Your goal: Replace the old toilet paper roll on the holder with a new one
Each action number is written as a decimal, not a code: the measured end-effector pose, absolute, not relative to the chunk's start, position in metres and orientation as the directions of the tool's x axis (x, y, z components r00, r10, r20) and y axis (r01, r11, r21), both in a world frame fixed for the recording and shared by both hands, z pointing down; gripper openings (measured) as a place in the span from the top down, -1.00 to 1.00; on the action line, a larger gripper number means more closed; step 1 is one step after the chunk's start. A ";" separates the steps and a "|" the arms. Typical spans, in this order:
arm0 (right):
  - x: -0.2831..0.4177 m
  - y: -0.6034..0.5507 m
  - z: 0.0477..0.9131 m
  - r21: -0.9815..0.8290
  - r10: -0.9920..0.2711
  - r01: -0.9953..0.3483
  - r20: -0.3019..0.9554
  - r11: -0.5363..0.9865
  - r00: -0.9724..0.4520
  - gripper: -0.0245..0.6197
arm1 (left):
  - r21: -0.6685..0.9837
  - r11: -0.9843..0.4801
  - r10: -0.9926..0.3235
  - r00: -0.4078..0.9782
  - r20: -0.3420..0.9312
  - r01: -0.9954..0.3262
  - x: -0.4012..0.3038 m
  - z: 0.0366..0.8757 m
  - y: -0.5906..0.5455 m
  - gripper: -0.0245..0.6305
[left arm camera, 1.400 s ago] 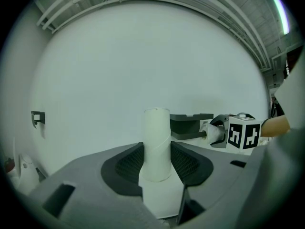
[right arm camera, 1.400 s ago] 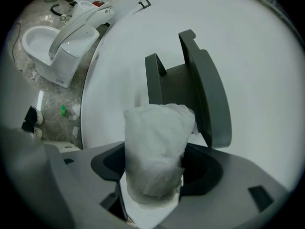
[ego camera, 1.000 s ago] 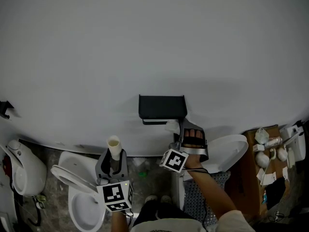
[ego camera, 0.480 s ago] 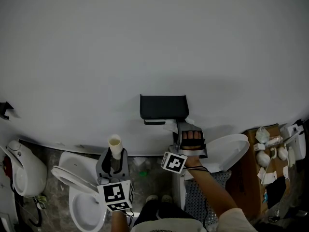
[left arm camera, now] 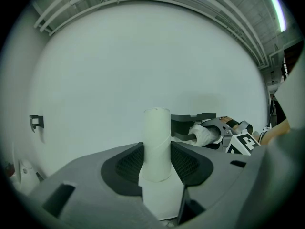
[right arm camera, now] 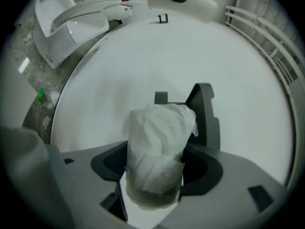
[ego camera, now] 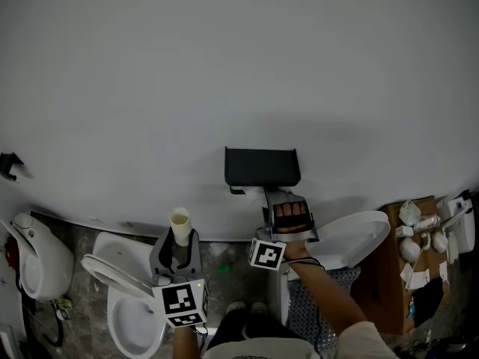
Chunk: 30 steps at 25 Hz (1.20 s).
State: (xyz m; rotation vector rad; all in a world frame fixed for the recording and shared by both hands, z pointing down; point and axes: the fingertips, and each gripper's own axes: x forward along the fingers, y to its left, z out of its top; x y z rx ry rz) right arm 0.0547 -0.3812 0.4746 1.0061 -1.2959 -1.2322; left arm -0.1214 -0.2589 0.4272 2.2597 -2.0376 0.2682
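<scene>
A black wall-mounted holder [ego camera: 262,167] hangs on the grey wall; the right gripper view shows it close ahead [right arm camera: 206,118]. My right gripper [ego camera: 271,200] is shut on a wrinkled white toilet paper roll [right arm camera: 159,144], held just under the holder's lower edge. That roll shows as a white lump [ego camera: 266,195] below the holder. My left gripper [ego camera: 178,244] stays lower left, shut on an empty cream cardboard tube [ego camera: 179,226] that stands upright between the pads [left arm camera: 125,165]. The tube [left arm camera: 157,144] fills the left gripper view's middle, with the holder [left arm camera: 193,120] beyond it.
A white toilet with its seat up [ego camera: 123,305] stands below my left gripper. Another white fixture [ego camera: 34,264] is at far left and a toilet lid [ego camera: 355,236] at right. A brown box with small white items [ego camera: 419,256] sits at far right. A black hook [ego camera: 9,164] is on the wall.
My right gripper has slid left with the roll, closer under the holder, and its wrist has rolled. The left gripper and its tube have kept still.
</scene>
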 end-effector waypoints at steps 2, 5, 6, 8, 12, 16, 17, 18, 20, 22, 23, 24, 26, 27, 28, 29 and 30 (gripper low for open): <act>0.042 -0.378 0.476 0.989 -0.981 0.081 0.133 0.123 -0.139 -0.03 | -0.053 -0.105 -0.977 0.094 0.190 -0.993 -0.123 0.427 -0.259 0.39; 0.025 -0.374 0.477 0.989 -0.977 0.079 0.137 0.126 -0.163 -0.03 | -0.058 -0.102 -0.978 0.089 0.188 -0.993 -0.126 0.426 -0.258 0.39; 0.020 -0.374 0.476 0.989 -0.976 0.077 0.141 0.130 -0.168 -0.03 | -0.059 -0.099 -0.979 0.087 0.187 -0.993 -0.127 0.426 -0.258 0.39; 0.015 -0.375 0.476 0.988 -0.974 0.068 0.151 0.142 -0.170 -0.03 | -0.059 -0.093 -0.979 0.081 0.186 -0.994 -0.129 0.426 -0.257 0.39; 0.012 -0.377 0.477 0.987 -0.973 0.053 0.162 0.155 -0.167 -0.04 | -0.056 -0.082 -0.980 0.070 0.186 -0.995 -0.133 0.426 -0.255 0.39; 0.012 -0.376 0.478 0.986 -0.971 0.050 0.166 0.160 -0.173 -0.05 | -0.054 -0.079 -0.980 0.068 0.185 -0.995 -0.135 0.427 -0.254 0.39; 0.012 -0.376 0.480 0.985 -0.970 0.050 0.170 0.164 -0.175 -0.06 | -0.052 -0.080 -0.980 0.069 0.186 -0.995 -0.134 0.427 -0.254 0.39; 0.013 -0.375 0.483 0.984 -0.968 0.047 0.179 0.173 -0.178 -0.11 | -0.050 -0.081 -0.980 0.070 0.188 -0.995 -0.134 0.428 -0.255 0.39; 0.013 -0.372 0.489 0.978 -0.960 0.031 0.208 0.205 -0.186 -0.29 | -0.047 -0.084 -0.979 0.073 0.190 -0.995 -0.132 0.428 -0.255 0.39; 0.013 -0.368 0.493 0.972 -0.952 0.005 0.232 0.236 -0.201 -0.36 | -0.046 -0.087 -0.979 0.077 0.190 -0.995 -0.131 0.427 -0.256 0.39; 0.012 -0.366 0.494 0.970 -0.949 -0.011 0.236 0.244 -0.211 -0.41 | -0.046 -0.089 -0.979 0.079 0.189 -0.995 -0.130 0.427 -0.256 0.39; 0.012 -0.364 0.495 0.969 -0.947 -0.026 0.236 0.247 -0.219 -0.43 | -0.047 -0.091 -0.979 0.081 0.187 -0.995 -0.129 0.427 -0.256 0.39; 0.012 -0.356 0.493 0.967 -0.945 -0.052 0.230 0.248 -0.232 -0.43 | -0.051 -0.096 -0.980 0.086 0.181 -0.994 -0.127 0.425 -0.257 0.39; 0.011 -0.350 0.491 0.964 -0.943 -0.071 0.232 0.255 -0.240 -0.43 | -0.053 -0.099 -0.980 0.088 0.177 -0.994 -0.126 0.425 -0.257 0.39; 0.011 -0.344 0.488 0.958 -0.938 -0.097 0.238 0.270 -0.253 -0.41 | -0.055 -0.100 -0.981 0.090 0.173 -0.993 -0.125 0.424 -0.257 0.39; 0.011 -0.337 0.485 0.949 -0.932 -0.133 0.245 0.287 -0.266 -0.40 | -0.056 -0.102 -0.981 0.091 0.170 -0.993 -0.124 0.422 -0.257 0.39; 0.011 -0.329 0.479 0.936 -0.928 -0.180 0.247 0.303 -0.278 -0.38 | -0.057 -0.103 -0.982 0.092 0.166 -0.993 -0.123 0.420 -0.258 0.39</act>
